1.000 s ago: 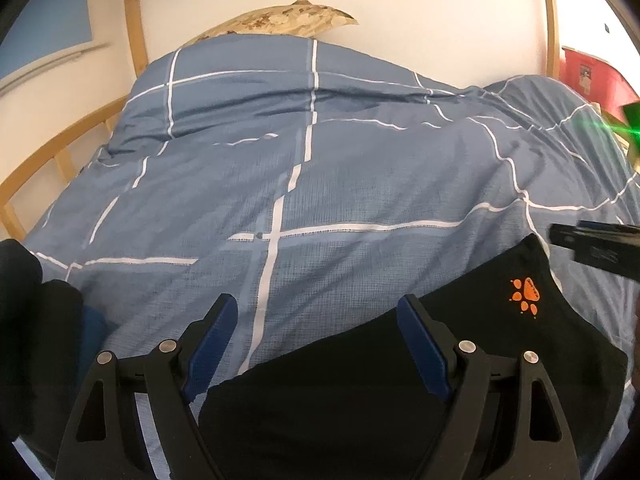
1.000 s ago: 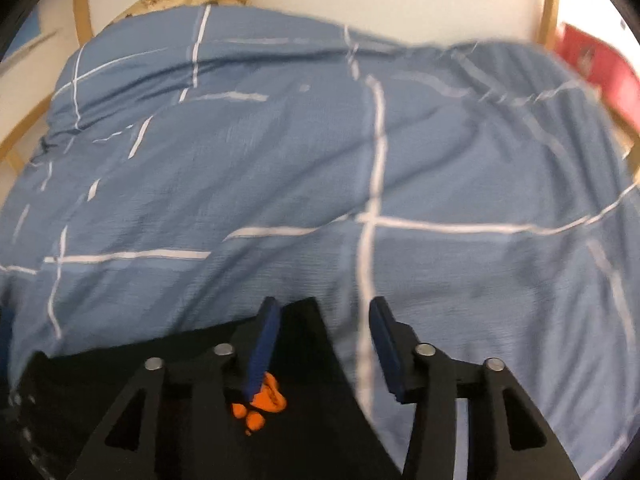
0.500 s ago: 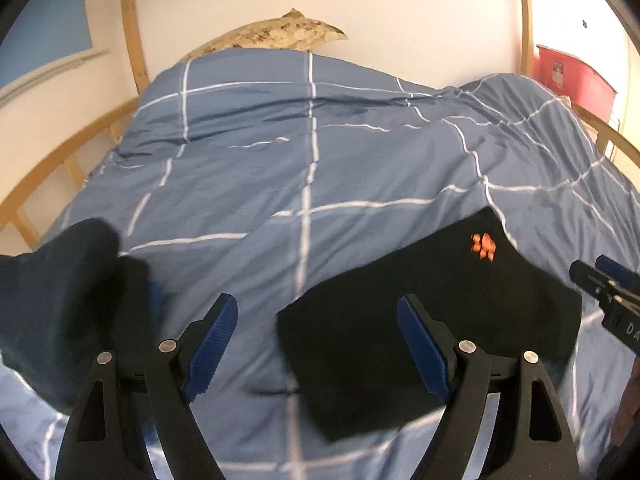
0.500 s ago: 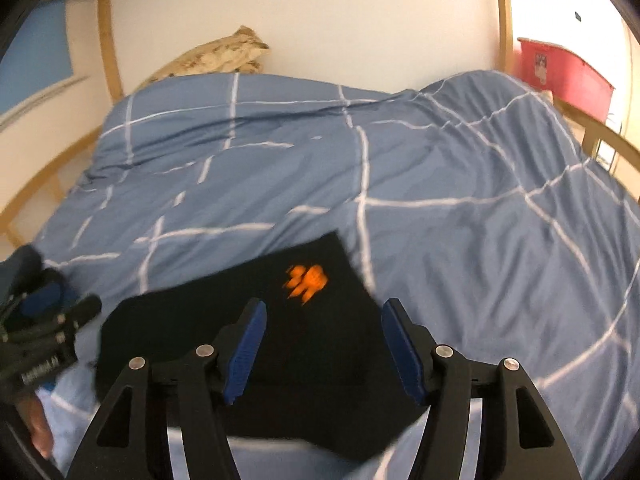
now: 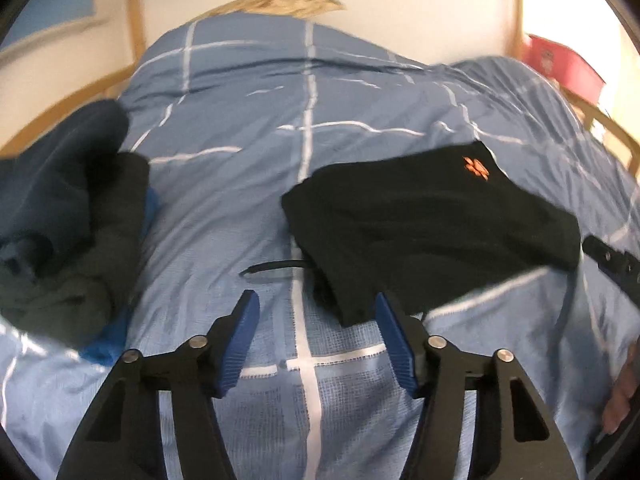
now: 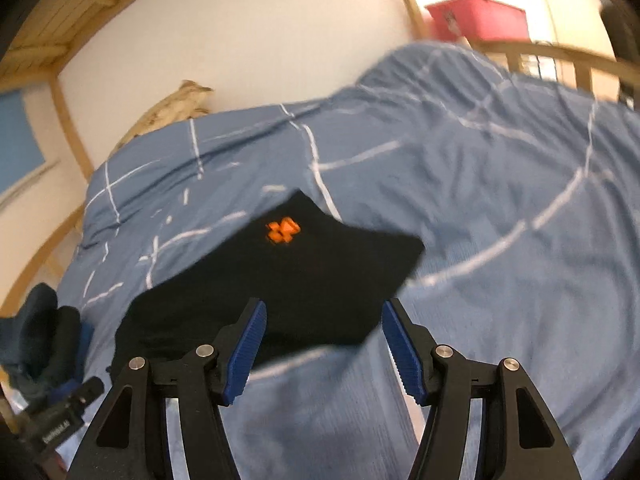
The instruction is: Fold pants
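Left wrist view shows the left gripper (image 5: 316,340) with its jaws closing, nothing between them, hovering over the blue checked duvet (image 5: 248,184) on the bed just short of the near corner of the folded black pants (image 5: 432,228). A heap of dark clothes (image 5: 68,216) lies well apart at the left edge. From the right wrist view, the right gripper (image 6: 322,350) stands with jaws apart and empty, above the near edge of the pants, whose orange paw print (image 6: 283,230) faces up.
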